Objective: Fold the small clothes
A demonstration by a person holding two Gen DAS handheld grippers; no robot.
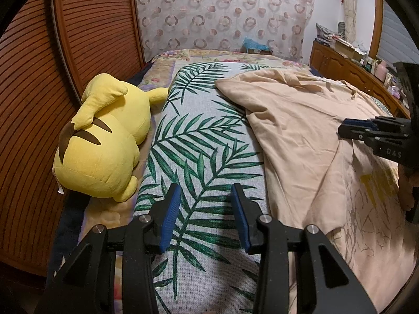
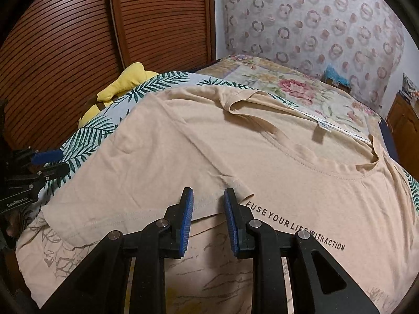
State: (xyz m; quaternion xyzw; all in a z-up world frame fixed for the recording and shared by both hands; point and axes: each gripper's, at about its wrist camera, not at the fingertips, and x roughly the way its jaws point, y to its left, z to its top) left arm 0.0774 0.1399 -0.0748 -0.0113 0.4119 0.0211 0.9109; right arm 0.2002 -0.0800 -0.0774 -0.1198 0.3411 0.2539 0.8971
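A beige T-shirt point(image 2: 262, 157) with black lettering lies spread on a palm-leaf cloth point(image 1: 193, 136) on the bed. Its left side and sleeve are folded over onto its front. In the left wrist view the shirt point(image 1: 301, 136) lies to the right. My left gripper point(image 1: 207, 191) is open and empty above the leaf cloth, left of the shirt. My right gripper point(image 2: 208, 193) is open and empty just above the folded sleeve's hem, near the lettering. It also shows in the left wrist view point(image 1: 345, 128), over the shirt.
A yellow plush toy point(image 1: 104, 141) lies at the left of the cloth, against a brown louvred wardrobe point(image 1: 39, 83). A floral bedspread point(image 2: 288, 83) lies beyond. A wooden dresser point(image 1: 348, 70) with clutter stands at the right. A patterned curtain point(image 1: 222, 13) hangs behind the bed.
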